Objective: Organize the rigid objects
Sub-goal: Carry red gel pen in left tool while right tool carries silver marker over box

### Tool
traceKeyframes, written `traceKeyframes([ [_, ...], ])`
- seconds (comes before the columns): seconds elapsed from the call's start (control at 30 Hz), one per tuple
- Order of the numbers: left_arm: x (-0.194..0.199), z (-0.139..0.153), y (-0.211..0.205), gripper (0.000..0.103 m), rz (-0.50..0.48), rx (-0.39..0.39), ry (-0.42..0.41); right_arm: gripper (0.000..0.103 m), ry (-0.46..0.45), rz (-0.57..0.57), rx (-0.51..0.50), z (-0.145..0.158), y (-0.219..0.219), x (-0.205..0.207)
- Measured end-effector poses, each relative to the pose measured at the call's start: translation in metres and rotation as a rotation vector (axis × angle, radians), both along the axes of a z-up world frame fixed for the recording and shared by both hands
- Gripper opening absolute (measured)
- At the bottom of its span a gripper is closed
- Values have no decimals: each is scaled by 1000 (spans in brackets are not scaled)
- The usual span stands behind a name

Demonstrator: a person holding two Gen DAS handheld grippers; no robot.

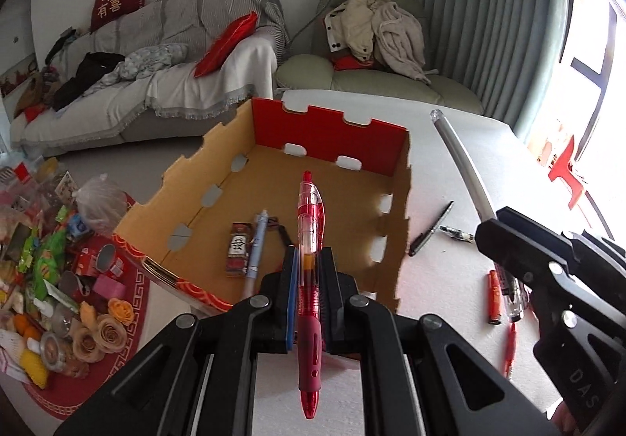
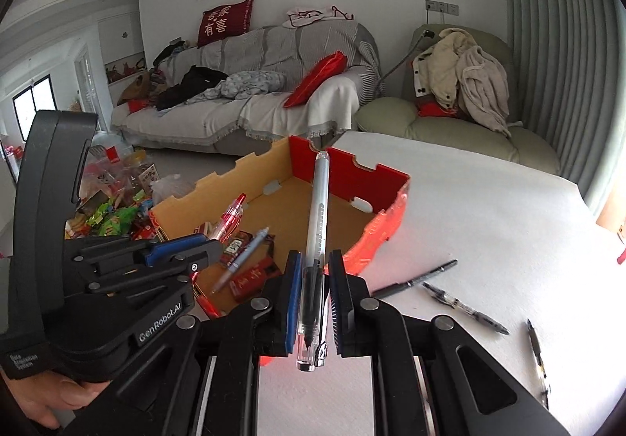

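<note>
My left gripper [image 1: 309, 260] is shut on a red pen [image 1: 310, 240], which points up and away over the near edge of an open cardboard box [image 1: 274, 131]. Inside the box lie a pale blue pen [image 1: 256, 244] and a small red packet [image 1: 238, 254]. My right gripper [image 2: 315, 271] is shut on a clear pen with a black grip [image 2: 317, 225], held upright near the box's [image 2: 352, 170] right corner. From the right wrist view the left gripper [image 2: 184, 252] shows at left with the red pen [image 2: 231, 217]. The right gripper's fingers [image 1: 504, 236] hold the clear pen [image 1: 461, 162].
Loose pens lie on the white table: a black pen [image 1: 432, 226], an orange pen [image 1: 495, 297], and black pens [image 2: 414, 281] [image 2: 465, 307] [image 2: 538, 357]. Snacks and jars clutter a red tray [image 1: 58, 279] left of the box. A sofa [image 2: 254, 99] and armchair [image 2: 450, 111] stand beyond.
</note>
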State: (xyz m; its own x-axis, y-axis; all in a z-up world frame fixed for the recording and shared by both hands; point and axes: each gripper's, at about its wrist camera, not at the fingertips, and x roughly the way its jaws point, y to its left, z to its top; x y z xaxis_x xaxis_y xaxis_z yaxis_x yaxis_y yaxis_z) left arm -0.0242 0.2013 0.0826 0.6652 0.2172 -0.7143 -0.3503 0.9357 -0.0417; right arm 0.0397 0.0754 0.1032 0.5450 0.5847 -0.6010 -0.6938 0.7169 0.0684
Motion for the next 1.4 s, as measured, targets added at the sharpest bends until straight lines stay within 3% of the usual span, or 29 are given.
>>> traceKeyframes([
  [0.63, 20, -5, 39, 10, 38, 33, 30, 15, 20, 31, -15, 0, 49, 14],
  [1.4, 43, -25, 67, 10, 48, -1, 70, 15, 47, 18, -65, -17, 74, 37],
])
